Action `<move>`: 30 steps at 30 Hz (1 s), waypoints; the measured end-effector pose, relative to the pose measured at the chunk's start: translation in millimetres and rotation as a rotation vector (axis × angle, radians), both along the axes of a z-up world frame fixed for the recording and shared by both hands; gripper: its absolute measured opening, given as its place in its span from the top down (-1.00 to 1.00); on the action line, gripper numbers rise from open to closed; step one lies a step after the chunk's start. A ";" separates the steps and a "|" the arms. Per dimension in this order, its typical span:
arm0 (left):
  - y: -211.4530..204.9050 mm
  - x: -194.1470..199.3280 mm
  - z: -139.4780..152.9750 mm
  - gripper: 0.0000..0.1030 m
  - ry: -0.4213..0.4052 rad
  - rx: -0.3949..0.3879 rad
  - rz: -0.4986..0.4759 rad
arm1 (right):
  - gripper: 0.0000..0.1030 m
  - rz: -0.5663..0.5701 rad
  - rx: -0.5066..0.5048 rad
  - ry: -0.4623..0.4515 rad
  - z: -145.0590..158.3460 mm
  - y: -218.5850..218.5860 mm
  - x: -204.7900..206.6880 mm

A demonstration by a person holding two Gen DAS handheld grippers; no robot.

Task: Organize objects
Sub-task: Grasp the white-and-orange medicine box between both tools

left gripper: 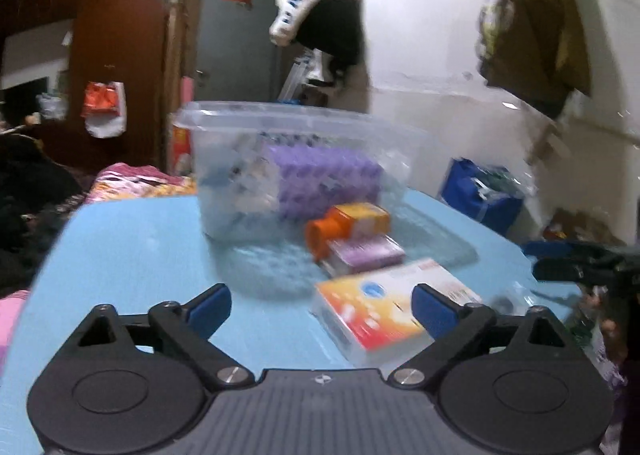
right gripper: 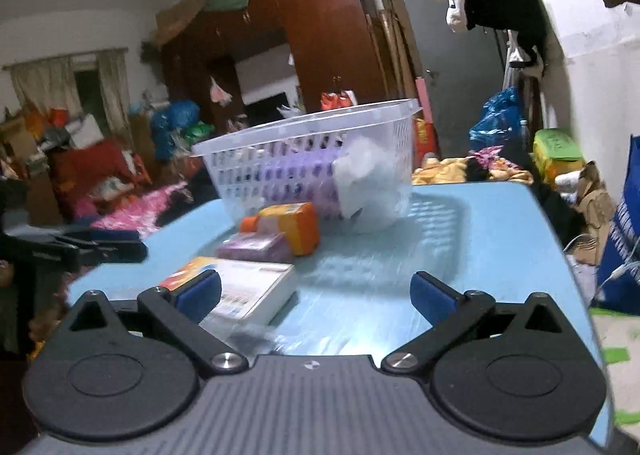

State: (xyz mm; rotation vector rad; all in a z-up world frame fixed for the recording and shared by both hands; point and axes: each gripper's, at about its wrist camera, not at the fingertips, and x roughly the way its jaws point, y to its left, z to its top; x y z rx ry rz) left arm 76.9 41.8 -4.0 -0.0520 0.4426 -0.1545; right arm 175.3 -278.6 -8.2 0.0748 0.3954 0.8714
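Note:
A clear plastic basket point(left gripper: 224, 115) point(right gripper: 400, 127) stands at the far side of the light blue table point(left gripper: 132, 247) point(right gripper: 472, 239). It holds a purple pack point(left gripper: 324, 179) point(right gripper: 296, 179) and crumpled white plastic point(right gripper: 372, 191). In front of it lie an orange box point(left gripper: 352, 221) point(right gripper: 292, 225), a small purple box point(left gripper: 366, 255) point(right gripper: 256, 247) and a white-and-orange box point(left gripper: 376, 311) point(right gripper: 248, 287). My left gripper point(left gripper: 322, 305) is open and empty, just short of the white-and-orange box. My right gripper point(right gripper: 316, 295) is open and empty, with that box beside its left finger.
The right gripper shows at the right edge of the left wrist view point(left gripper: 580, 263); the left gripper shows at the left edge of the right wrist view point(right gripper: 72, 247). Bedding point(left gripper: 136, 179), a blue bag point(left gripper: 480, 191) and clutter surround the table.

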 end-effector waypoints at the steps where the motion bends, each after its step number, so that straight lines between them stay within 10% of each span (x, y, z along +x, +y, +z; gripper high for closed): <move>1: -3.7 -2.6 -4.8 -0.86 0.005 0.018 -0.008 | -0.99 0.017 0.004 -0.011 0.8 1.6 -1.7; 6: -17.4 0.9 -23.4 -0.54 0.059 0.071 -0.079 | -0.24 0.102 -0.076 -0.033 0.1 34.8 -0.9; 30: -35.8 2.8 -31.9 -0.36 -0.033 0.073 -0.149 | 0.01 0.248 -0.115 -0.002 -26.8 54.2 5.3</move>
